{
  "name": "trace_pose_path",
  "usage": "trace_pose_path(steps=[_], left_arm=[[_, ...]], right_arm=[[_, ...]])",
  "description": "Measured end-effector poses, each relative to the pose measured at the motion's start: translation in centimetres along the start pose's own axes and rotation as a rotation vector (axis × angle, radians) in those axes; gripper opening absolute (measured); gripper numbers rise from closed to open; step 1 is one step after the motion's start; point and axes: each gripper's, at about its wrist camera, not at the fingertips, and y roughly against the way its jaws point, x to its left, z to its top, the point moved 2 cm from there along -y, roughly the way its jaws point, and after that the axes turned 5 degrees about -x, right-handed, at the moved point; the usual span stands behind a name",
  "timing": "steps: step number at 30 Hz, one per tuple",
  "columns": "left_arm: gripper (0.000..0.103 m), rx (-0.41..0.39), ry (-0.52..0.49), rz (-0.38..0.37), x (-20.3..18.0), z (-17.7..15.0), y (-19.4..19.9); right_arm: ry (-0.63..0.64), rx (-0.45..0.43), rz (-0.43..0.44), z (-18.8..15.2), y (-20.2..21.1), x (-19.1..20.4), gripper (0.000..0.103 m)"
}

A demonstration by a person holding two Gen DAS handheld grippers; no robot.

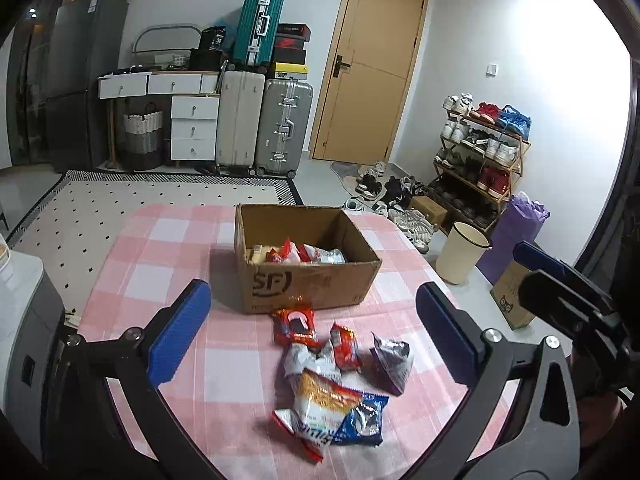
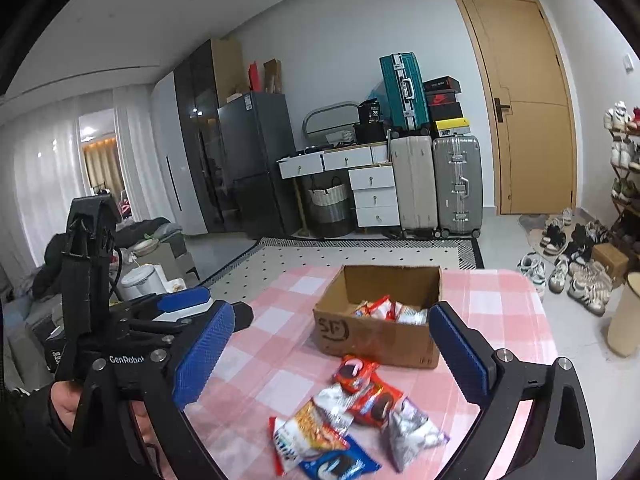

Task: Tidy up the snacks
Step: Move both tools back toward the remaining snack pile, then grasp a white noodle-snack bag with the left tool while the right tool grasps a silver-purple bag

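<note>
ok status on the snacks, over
Left gripper and right gripper open, empty. Snack packets loose on tablecloth, some in cardboard box. Nothing blocking.

The snack packets (image 1: 336, 384) on the table (image 1: 168, 240) are smeared by motion blur, so their printing cannot be read. The near wall of the cardboard box (image 1: 308, 280) hides the lower parts of the packets inside it. In the right wrist view, the bin (image 2: 626, 316) is cut off by the picture's edge.
</note>
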Motion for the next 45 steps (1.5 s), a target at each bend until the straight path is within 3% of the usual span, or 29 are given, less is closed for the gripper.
trace_pose_path(steps=[9, 20, 33, 45], left_arm=[[0.102, 0.030, 0.046, -0.018, 0.8, -3.7, 2.1], [0.102, 0.091, 0.062, -0.021, 1.3, -7.5, 1.2], [0.102, 0.186, 0.086, -0.063, 1.9, -11.3, -2.3], [0.102, 0.337, 0.090, -0.072, 2.2, -15.0, -8.6]], right_arm=[[0.000, -0.003, -0.007, -3.0, 3.1, 0.1, 0.101], [-0.008, 0.018, -0.015, -5.6, 3.7, 0.4, 0.101], [-0.045, 0.093, -0.021, -9.8, 2.0, -1.2, 0.101], [-0.110, 0.130, -0.018, -12.2, 0.3, -3.7, 0.101]])
